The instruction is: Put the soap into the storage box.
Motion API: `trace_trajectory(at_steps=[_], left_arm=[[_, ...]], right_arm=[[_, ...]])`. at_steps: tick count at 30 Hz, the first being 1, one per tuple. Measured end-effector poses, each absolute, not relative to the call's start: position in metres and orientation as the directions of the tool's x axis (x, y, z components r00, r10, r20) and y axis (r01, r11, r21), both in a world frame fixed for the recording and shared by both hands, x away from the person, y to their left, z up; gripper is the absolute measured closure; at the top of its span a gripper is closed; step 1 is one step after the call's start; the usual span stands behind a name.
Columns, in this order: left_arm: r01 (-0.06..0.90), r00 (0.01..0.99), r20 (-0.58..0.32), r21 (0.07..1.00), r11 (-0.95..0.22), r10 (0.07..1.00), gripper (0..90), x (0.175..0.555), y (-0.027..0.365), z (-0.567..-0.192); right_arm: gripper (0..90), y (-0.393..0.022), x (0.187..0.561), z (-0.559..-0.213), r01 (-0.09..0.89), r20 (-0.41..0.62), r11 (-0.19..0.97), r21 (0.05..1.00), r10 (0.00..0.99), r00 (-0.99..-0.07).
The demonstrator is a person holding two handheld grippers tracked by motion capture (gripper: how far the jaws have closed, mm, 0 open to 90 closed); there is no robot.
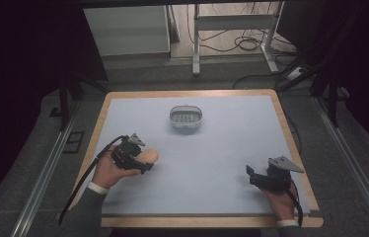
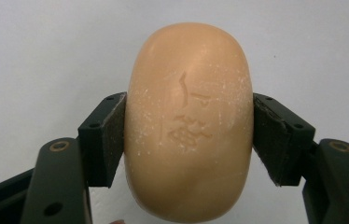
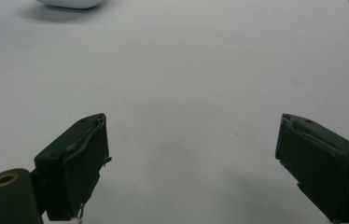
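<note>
An oval, peach-coloured bar of soap (image 2: 189,121) with a stamped mark sits between the two black jaws in the left gripper view, both pads pressing its sides. From the high view, my left gripper (image 1: 145,160) is at the table's left, shut on that soap (image 1: 149,156), just above the pale mat. A white soap dish (image 1: 186,119) with a ribbed floor stands at the far middle of the mat; its rim (image 3: 70,3) peeks in at the top of the right gripper view. My right gripper (image 1: 249,174) rests at the near right, jaws wide apart with nothing between them (image 3: 191,158).
A pale blue-grey mat (image 1: 212,148) covers the wooden table (image 1: 291,143). Beyond the far edge stand a white frame's legs (image 1: 196,49) and loose cables (image 1: 246,44) on the floor. Metal rails (image 1: 350,148) run along both sides of the table.
</note>
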State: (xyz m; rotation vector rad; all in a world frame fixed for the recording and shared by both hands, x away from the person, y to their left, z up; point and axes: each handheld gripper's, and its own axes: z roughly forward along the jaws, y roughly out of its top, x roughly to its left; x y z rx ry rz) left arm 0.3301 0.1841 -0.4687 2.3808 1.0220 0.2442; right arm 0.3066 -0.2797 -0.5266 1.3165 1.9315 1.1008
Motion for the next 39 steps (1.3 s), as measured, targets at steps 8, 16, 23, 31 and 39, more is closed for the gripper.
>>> trace_trajectory(at_steps=[8, 16, 23, 31, 39], left_arm=[[0.624, 0.694, -0.050, 0.539, -0.565, 0.719, 32.2, 0.334, 0.185, -0.470], [0.628, 0.689, -0.053, 0.541, -0.559, 0.723, 32.2, 0.340, 0.186, -0.469], [0.623, 0.692, -0.048, 0.545, -0.561, 0.721, 32.2, 0.345, 0.183, -0.465], [0.610, 0.699, -0.032, 0.550, -0.571, 0.715, 32.2, 0.349, 0.179, -0.459], [0.597, 0.706, -0.026, 0.558, -0.576, 0.707, 32.2, 0.353, 0.175, -0.453]], right_arm=[[9.8, -0.279, 0.307, -0.527, 0.480, 0.003, 0.188, 0.857, 0.930, -0.368], [9.8, -0.279, 0.307, -0.527, 0.479, 0.000, 0.189, 0.857, 0.930, -0.367], [9.8, -0.278, 0.307, -0.527, 0.483, -0.003, 0.192, 0.854, 0.931, -0.364], [9.8, -0.279, 0.308, -0.527, 0.487, -0.001, 0.190, 0.852, 0.932, -0.361], [9.7, -0.278, 0.306, -0.527, 0.472, -0.011, 0.203, 0.858, 0.925, -0.379]])
